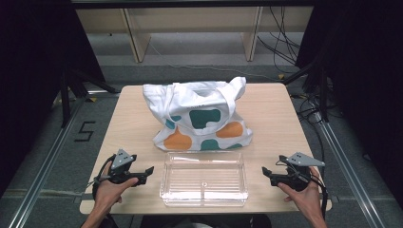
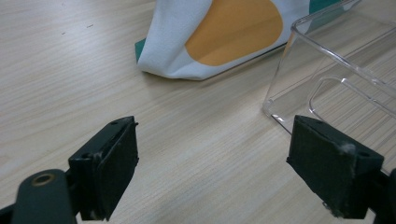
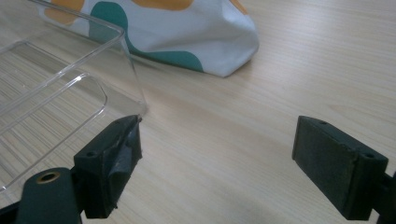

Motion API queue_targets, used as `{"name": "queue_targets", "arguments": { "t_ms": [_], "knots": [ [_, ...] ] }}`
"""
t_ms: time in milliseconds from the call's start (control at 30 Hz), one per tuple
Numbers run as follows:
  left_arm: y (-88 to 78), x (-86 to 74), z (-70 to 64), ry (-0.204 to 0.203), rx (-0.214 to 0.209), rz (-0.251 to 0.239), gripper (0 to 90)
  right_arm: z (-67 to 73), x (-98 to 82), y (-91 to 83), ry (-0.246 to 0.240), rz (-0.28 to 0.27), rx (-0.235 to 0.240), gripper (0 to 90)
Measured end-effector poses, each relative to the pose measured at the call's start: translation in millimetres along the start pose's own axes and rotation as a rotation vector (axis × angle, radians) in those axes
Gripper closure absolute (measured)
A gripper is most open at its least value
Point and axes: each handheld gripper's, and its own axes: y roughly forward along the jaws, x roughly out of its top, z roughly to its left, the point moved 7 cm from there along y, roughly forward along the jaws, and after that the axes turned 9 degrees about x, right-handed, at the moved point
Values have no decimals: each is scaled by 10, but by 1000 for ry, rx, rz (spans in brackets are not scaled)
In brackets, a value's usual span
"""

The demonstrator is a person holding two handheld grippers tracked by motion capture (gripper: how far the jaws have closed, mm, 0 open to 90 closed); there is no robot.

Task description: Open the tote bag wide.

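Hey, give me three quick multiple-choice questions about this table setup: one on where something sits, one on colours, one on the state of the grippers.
1. Where is the clear tray relative to the tote bag?
A. Behind it
B. In front of it, nearer the person
C. Inside it

2. What colours are the blotches on the white bag?
A. Orange and teal
B. Red and black
C. Purple and yellow

3. How do both grippers stand?
A. Shut on the tray
B. Shut on the bag
C. Open, holding nothing

Answers: B, the high view shows the tray nearer the hands; A, both colours show there; C, left gripper and right gripper have spread jaws with bare table between.
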Motion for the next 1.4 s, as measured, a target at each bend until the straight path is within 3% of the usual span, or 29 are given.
{"name": "queue_targets", "arguments": {
  "t_ms": [167,200,233,267,300,367,400,500,633,667,733,800,933,1000,1067,1100,1333,1400],
  "knots": [
    [1,-4,-9,-19,-3,8,153,-21,2,-1,-25,1,-23,191],
    [2,-3,-10,-20,-4,7,153,2,-12,1,-4,21,0,194],
    [3,-1,-11,-23,-5,6,154,3,-12,2,-4,22,2,194],
    [-1,-1,-9,-15,-5,7,153,30,-20,9,28,18,1,194],
    [0,-4,-11,-15,-8,10,154,0,-14,15,-5,21,0,194],
    [1,-5,-13,-13,-13,12,154,5,-12,15,1,14,-11,194],
    [1,-3,-14,-6,-17,12,154,-21,-3,4,-34,20,-23,195],
    [1,-4,-12,-6,-17,12,155,-22,-2,3,-36,21,-26,199],
    [0,-1,-13,-19,-10,10,155,-16,-6,9,-28,26,-13,199],
    [1,1,-8,-19,-8,10,154,26,-13,19,23,27,-4,199],
    [2,0,-7,-19,-8,11,155,23,-10,19,22,28,-6,199],
    [5,-3,-5,-16,-13,11,155,-18,17,24,-21,16,-12,206],
    [9,-9,-6,-28,-11,18,155,-25,41,24,-22,13,-24,206],
    [6,-11,-2,-26,-6,23,155,-5,56,29,-8,24,3,206],
    [8,-11,-3,-28,-11,22,154,8,76,19,5,22,-23,206],
    [7,-13,-1,-28,-4,23,155,-1,97,30,-20,22,-7,210],
    [7,-8,2,-32,-8,23,156,42,282,3,-71,23,-32,235],
    [4,-2,9,-14,-11,17,156,50,344,-10,-93,24,-43,235]
  ]
}}
